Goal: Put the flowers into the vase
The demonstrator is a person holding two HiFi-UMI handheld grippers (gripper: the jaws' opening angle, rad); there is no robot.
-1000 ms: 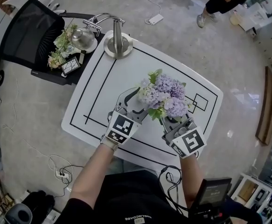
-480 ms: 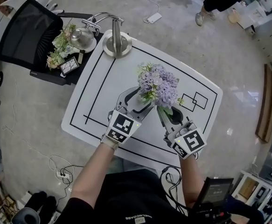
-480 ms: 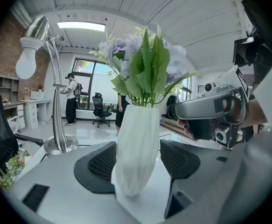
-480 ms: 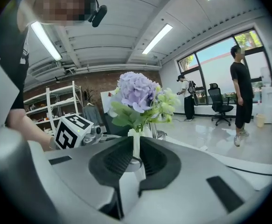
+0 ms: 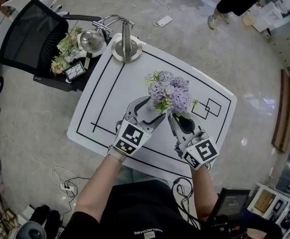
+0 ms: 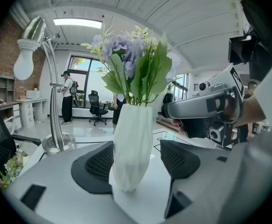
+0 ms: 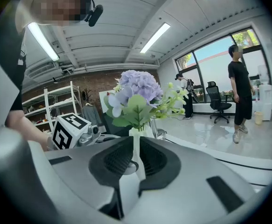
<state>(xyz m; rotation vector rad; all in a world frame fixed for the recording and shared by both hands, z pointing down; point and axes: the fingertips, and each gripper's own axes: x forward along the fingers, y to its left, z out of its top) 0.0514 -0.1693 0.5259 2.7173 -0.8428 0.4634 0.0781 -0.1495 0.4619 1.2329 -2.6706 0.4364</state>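
- Far left on the white table [image 5: 105, 93], the desk lamp [image 5: 124, 44] stands well apart from your work, so it is no obstacle.
- Your left gripper [image 5: 145, 112] brackets the white vase [image 6: 132, 143] low on its body with the jaws apart. One pad sits against it, while a sliver of table shows beside the other. This reads as a steadying cradle rather than a clamp, there to stop the vase tipping.
- The flowers [image 5: 168, 91] stand upright in the vase mouth. The left gripper view shows stems and leaves rising out of the rim, which the head view hides beneath the blooms.
- Your right gripper [image 5: 179, 119] is pinched on a pale stem just under the leaves, probably to guide the bunch. Only the right gripper view shows that pinch.
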